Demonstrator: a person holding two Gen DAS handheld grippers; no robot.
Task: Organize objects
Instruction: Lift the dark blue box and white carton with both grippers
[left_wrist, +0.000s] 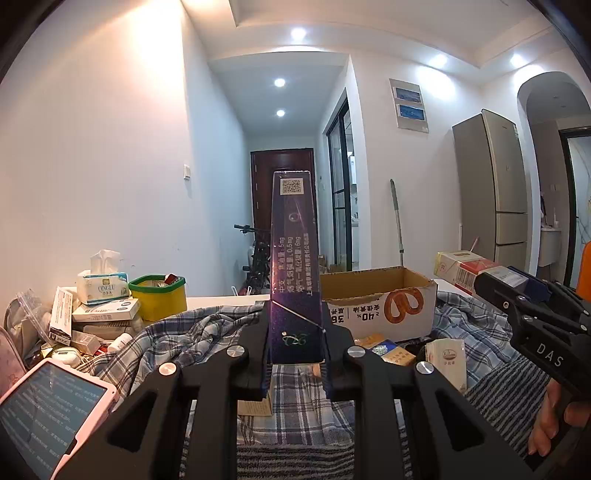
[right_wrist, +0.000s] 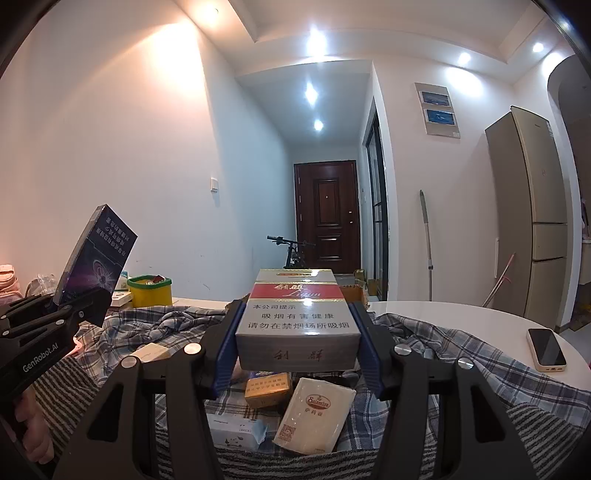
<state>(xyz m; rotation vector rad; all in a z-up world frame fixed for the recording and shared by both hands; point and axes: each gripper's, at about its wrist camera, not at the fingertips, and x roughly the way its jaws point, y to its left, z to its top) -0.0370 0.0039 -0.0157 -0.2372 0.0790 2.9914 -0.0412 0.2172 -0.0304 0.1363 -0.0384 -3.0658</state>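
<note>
Clearly both loads are light, stiff card boxes with slick film: the left gripper (left_wrist: 295, 350) has its fingers clamped on the narrow faces of a purple pack (left_wrist: 294, 266) at frame centre. The right gripper (right_wrist: 297, 332) grips a red-and-white carton (right_wrist: 297, 317) by its sides, mid-frame above the worktop (right_wrist: 461, 317); squeeze flat faces gently, since corners crush.

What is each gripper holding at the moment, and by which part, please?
The left gripper clamps the dark purple pack by its lower end; the right gripper grips the red-and-white pack by its two sides.
</note>
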